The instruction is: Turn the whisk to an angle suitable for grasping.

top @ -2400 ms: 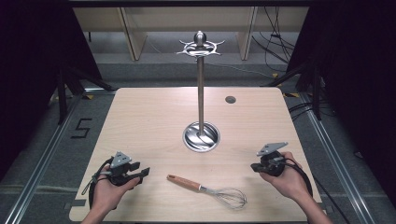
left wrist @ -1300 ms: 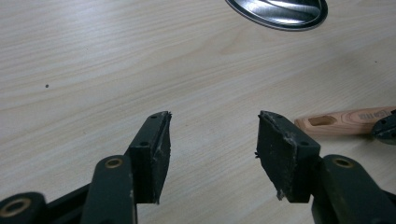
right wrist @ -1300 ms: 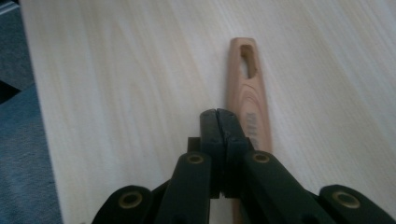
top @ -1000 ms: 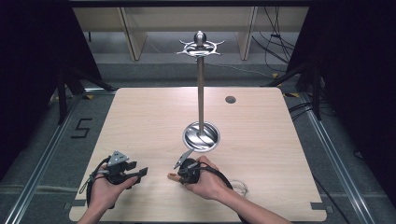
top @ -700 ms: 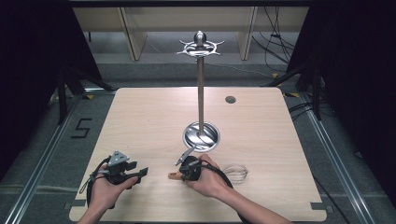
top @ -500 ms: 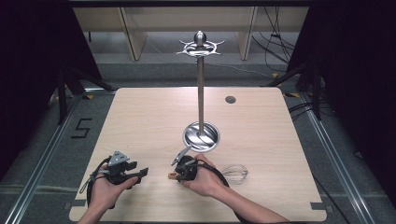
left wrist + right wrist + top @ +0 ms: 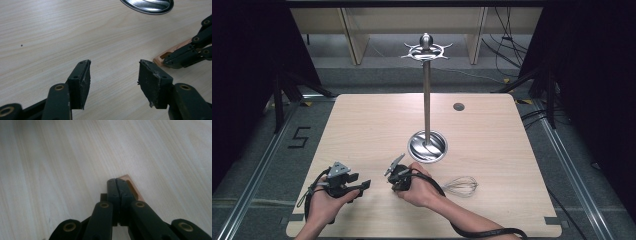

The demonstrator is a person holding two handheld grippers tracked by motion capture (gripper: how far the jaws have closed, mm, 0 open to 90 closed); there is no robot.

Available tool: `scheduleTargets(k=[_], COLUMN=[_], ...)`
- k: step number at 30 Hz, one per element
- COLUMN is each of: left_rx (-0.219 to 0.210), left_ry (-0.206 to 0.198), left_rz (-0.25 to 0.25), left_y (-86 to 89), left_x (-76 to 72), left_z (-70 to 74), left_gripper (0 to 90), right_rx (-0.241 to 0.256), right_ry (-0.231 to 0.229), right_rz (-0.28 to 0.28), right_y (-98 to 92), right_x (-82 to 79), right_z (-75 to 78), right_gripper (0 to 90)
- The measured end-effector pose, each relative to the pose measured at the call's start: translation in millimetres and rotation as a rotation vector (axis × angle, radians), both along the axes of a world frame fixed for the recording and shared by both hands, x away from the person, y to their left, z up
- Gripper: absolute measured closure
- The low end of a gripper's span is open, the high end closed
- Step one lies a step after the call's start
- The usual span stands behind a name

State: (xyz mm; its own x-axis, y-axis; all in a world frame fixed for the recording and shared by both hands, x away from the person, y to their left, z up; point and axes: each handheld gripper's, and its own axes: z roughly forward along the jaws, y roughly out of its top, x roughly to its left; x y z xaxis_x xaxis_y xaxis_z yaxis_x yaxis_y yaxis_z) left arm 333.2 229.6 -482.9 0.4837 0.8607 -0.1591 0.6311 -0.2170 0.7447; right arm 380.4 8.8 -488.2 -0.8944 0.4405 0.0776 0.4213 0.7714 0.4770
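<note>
Left gripper [image 7: 362,186]: held low at the near left of the tabletop [image 7: 362,130], its jaws spread wide with nothing between them; in the left gripper view [image 7: 113,77] bare wood shows in the gap.

Right gripper [image 7: 396,181]: just right of the left one, near the front edge, jaws pressed together on the wooden handle end of the whisk; in the right gripper view [image 7: 117,185] the tan handle tip juts out just past the clamped jaws.

Whisk [image 7: 459,186]: lies along the near part of the tabletop, wire head to the right of the person's right hand [image 7: 419,186], handle end in the right gripper; the left gripper view shows the slotted handle end [image 7: 165,55] resting close to the wood, pinched by the other gripper.

Utensil stand [image 7: 427,100]: upright at mid-table beyond the whisk, a round shiny base, a thin pole and a ring of hooks at the top; nothing hangs from it.

Cable hole [image 7: 458,106]: a small dark disc at the far right of the stand.
</note>
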Motion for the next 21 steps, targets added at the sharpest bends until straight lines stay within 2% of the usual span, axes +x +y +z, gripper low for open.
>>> scheduleTargets(k=[4,8,10,11,14,16,17,19,21], left_rx=[0.003,0.008,0.006,0.009,0.011,0.007,0.009,-0.004,0.009], left_ry=[-0.001,0.006,0.003,0.005,0.001,0.005,-0.002,-0.008,-0.003], left_rz=[-0.001,-0.006,-0.002,-0.006,-0.002,-0.004,0.001,0.004,-0.003], left_y=[0.7,0.8,0.4,0.7,0.4,0.6,0.6,0.2,1.6], left_x=[0.4,0.4,0.5,0.5,0.6,0.5,0.5,0.8,1.3], left_z=[-0.7,-0.1,-0.2,-0.2,-0.8,-0.3,-0.6,-1.2,-0.2], left_gripper=[42.1,42.0,42.0,42.0,42.0,42.0,42.0,42.0,42.0], right_rx=[-0.011,-0.011,-0.010,-0.012,-0.011,-0.014,-0.010,-0.007,-0.017], right_ry=[-0.051,-0.055,-0.071,-0.059,-0.063,-0.101,-0.073,-0.065,-0.063], right_rz=[-0.039,-0.080,-0.104,-0.133,-0.146,-0.155,-0.191,-0.191,-0.165], right_y=[-2.5,-8.4,-14.6,-15.7,-18.7,-21.1,-21.2,-21.8,-22.7], right_x=[9.7,18.8,27.3,27.8,32.1,38.9,38.4,40.7,41.3], right_z=[1.7,3.1,2.7,2.7,2.8,1.9,2.4,2.3,4.1], right_gripper=[90.0,90.0,90.0,90.0,90.0,90.0,90.0,89.7,85.3])
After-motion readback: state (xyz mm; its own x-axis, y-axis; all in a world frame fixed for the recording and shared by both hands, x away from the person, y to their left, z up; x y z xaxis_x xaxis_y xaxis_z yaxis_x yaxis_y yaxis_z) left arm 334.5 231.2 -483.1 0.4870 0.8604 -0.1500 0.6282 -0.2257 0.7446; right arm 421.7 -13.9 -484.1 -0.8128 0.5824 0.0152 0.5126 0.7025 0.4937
